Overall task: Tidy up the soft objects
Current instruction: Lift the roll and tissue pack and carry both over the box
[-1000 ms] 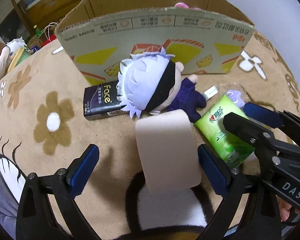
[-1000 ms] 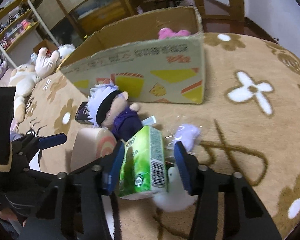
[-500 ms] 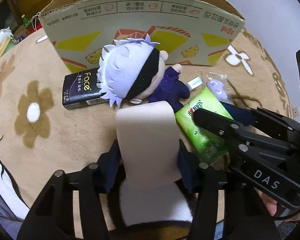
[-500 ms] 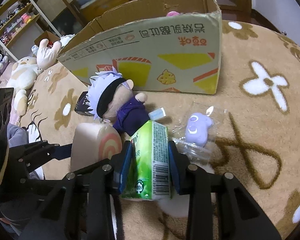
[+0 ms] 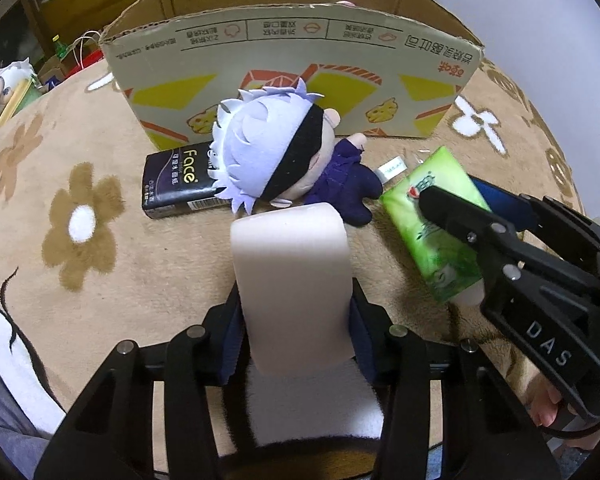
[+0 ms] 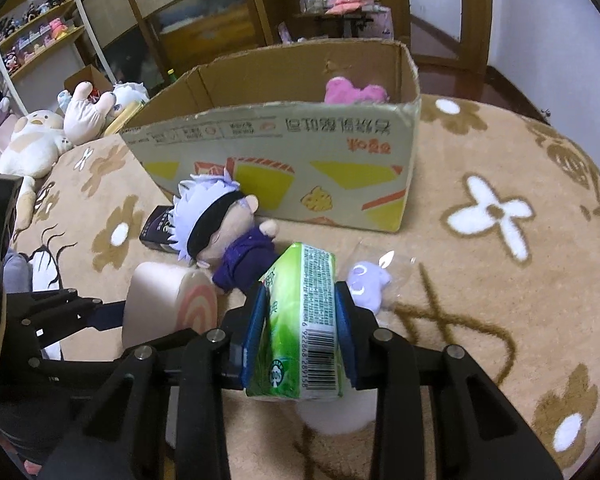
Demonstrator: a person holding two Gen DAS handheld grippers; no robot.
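Two tools loaded: left tool (image 5: 296, 320) clamps roll (image 5: 290, 280), right tool (image 6: 300, 332) clamps green pack (image 6: 300, 320). Box (image 6: 276, 160) straight ahead of both, beyond doll (image 5: 276, 152); right nearer box.

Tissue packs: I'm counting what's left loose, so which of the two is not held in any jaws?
The black tissue pack, lying on the blanket beside the plush doll's head; the green tissue pack is clamped by the right gripper.

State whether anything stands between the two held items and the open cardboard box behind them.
The white-haired plush doll lies on the blanket against the cardboard box, ahead of the swiss-roll toy and green tissue pack. The box's near wall also rises between them and its interior.
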